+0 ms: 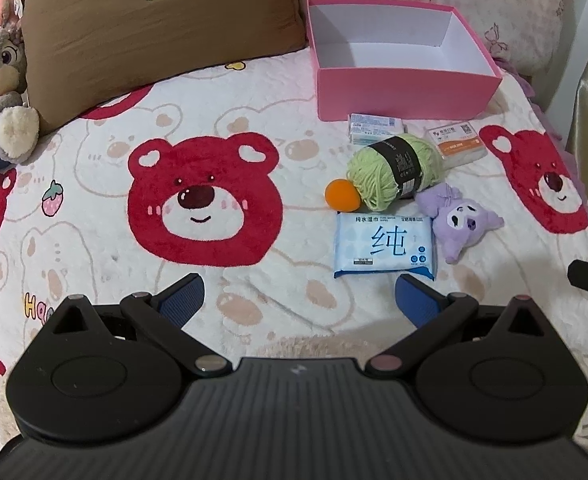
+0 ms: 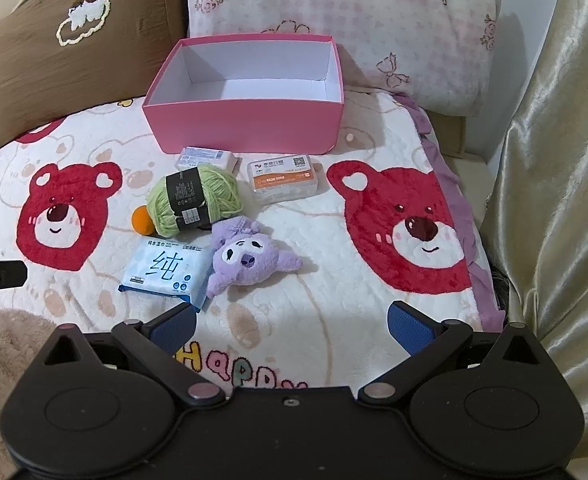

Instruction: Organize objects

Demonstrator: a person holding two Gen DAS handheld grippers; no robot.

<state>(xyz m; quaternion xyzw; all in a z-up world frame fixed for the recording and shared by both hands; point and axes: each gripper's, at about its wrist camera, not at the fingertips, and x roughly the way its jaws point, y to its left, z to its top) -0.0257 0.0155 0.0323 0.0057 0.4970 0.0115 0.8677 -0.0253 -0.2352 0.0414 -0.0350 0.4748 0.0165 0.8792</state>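
An empty pink box (image 1: 405, 92) (image 2: 246, 130) stands on the bear-print blanket. In front of it lie a small white packet (image 1: 375, 125) (image 2: 206, 158), a clear case with an orange label (image 1: 459, 145) (image 2: 284, 180), a green yarn ball (image 1: 395, 168) (image 2: 196, 198), an orange ball (image 1: 341, 195) (image 2: 142, 220), a blue wet-wipes pack (image 1: 385, 246) (image 2: 168, 274) and a purple plush (image 1: 459, 222) (image 2: 250, 260). My left gripper (image 1: 299, 300) hangs open, just short of the wipes pack. My right gripper (image 2: 292, 326) is open too, below and right of the plush. Both hold nothing.
A brown pillow (image 1: 154, 28) (image 2: 66, 52) and a pink floral pillow (image 2: 353, 24) lean behind the box. A grey rabbit plush (image 1: 2, 76) sits at the far left. A shiny gold curtain (image 2: 553, 200) hangs along the bed's right edge.
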